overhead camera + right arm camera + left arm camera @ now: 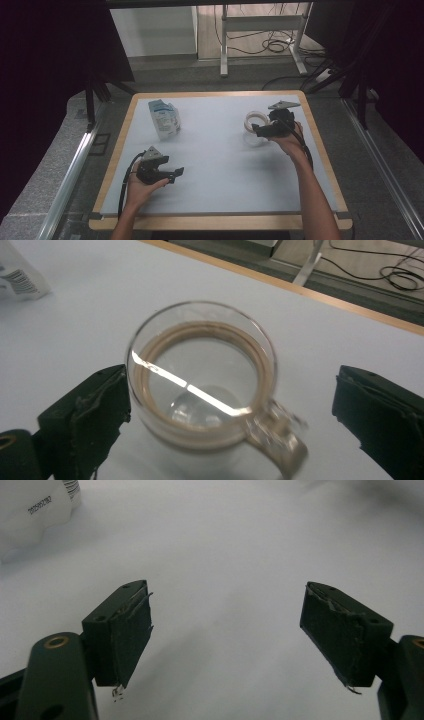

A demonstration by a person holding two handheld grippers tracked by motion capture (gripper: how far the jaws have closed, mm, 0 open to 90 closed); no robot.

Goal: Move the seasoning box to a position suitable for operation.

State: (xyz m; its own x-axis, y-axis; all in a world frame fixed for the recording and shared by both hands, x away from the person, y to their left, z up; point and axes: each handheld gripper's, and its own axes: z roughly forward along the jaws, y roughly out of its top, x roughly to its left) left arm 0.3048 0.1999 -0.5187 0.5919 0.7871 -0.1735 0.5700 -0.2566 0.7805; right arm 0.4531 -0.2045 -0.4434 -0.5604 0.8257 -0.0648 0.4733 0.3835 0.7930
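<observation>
Nearest the person, the left claw (172,174) is hovering over the front left part of the desk (215,165), its jaws spread wide with nothing between them; in the left gripper view they are standing well apart over bare white surface, and a corner of the printed white packet (35,510) is showing far off at the upper left. Farther back and to the right, the right claw (256,129) is reaching toward the clear glass mug (256,134), which is sitting upright on the right half of the desk. In the right gripper view the glass mug (200,375) is lying between the spread jaws: the left jaw is sitting just beside or touching the glass wall, though I cannot tell which, while the right jaw is standing apart from it, with the handle pointing down toward the camera. A tan ring (200,340) is showing around the mug, seemingly behind it. Across the desk at the back left, the blue and white packet (164,118) is lying near the far edge, well apart from both claws.
</observation>
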